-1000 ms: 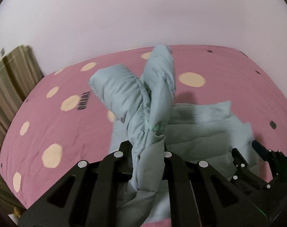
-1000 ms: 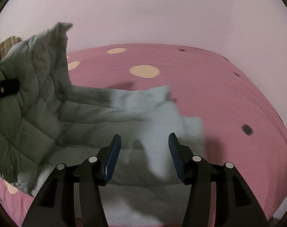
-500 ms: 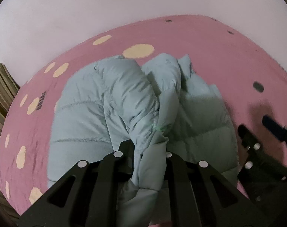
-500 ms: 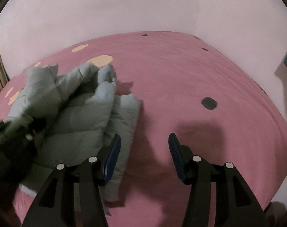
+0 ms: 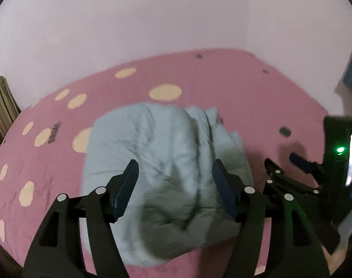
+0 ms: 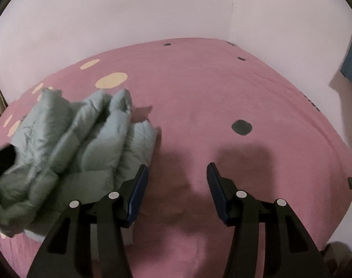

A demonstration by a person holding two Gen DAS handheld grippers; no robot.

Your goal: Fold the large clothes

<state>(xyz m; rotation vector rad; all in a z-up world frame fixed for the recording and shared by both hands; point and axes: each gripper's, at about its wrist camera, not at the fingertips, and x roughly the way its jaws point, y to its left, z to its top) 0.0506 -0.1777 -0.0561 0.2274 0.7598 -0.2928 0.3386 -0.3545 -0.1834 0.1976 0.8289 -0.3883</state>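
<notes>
Pale blue puffer jacket (image 5: 162, 162) is lying bunched in a thick fold on the pink dotted bed (image 6: 210, 97), w/ a cream dot (image 5: 165, 92) just past its far edge. Left gripper (image 5: 176, 180) is hovering over the jacket, jaws apart, holding nothing. Right gripper (image 6: 177, 180) is hanging just to the jacket's (image 6: 78, 139) right over bare sheet, jaws apart too. Blurry in left view.

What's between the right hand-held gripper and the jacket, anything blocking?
Nothing visible. The right hand-held gripper is open over bare pink bedsheet; the light blue puffer jacket lies just to its left, no object between.
</notes>
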